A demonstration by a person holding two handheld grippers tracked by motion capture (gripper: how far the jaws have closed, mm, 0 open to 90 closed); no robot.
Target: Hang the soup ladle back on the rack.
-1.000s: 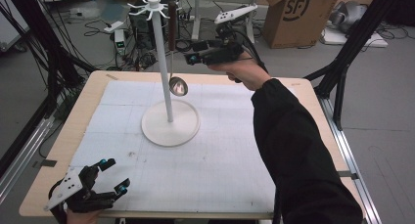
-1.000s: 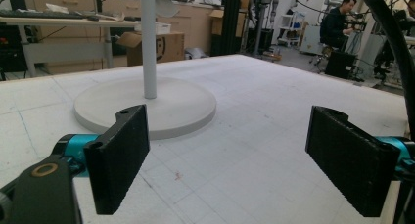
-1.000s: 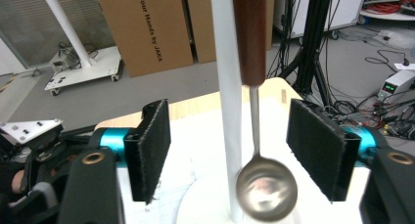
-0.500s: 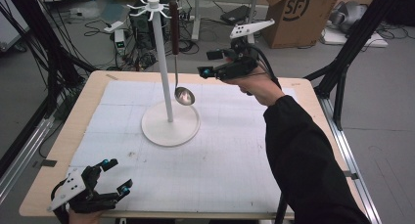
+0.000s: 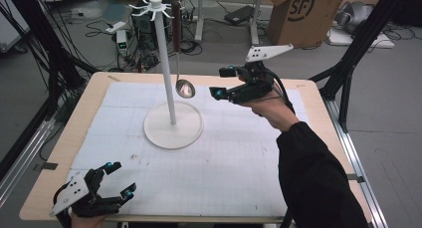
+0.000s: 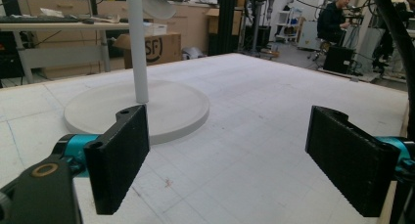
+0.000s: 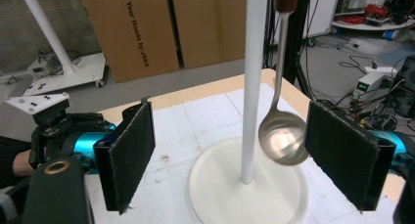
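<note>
While the ladle (image 7: 283, 136) hangs from the stand (image 7: 254, 87) ahead, just inside one spread jaw, right gripper (image 5: 225, 83) holds nothing, jaws just opening; back out straight, avoid bumping the bowl.

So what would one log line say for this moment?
ladle: hanging on stand | right gripper: open, empty, beside ladle | left gripper: open, empty, near table edge

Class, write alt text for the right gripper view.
A steel ladle hangs beside the white pole of a rack, its bowl just above the round base. The right gripper frames it with black jaws wide open, gripping nothing. The left gripper rests far off.
</note>
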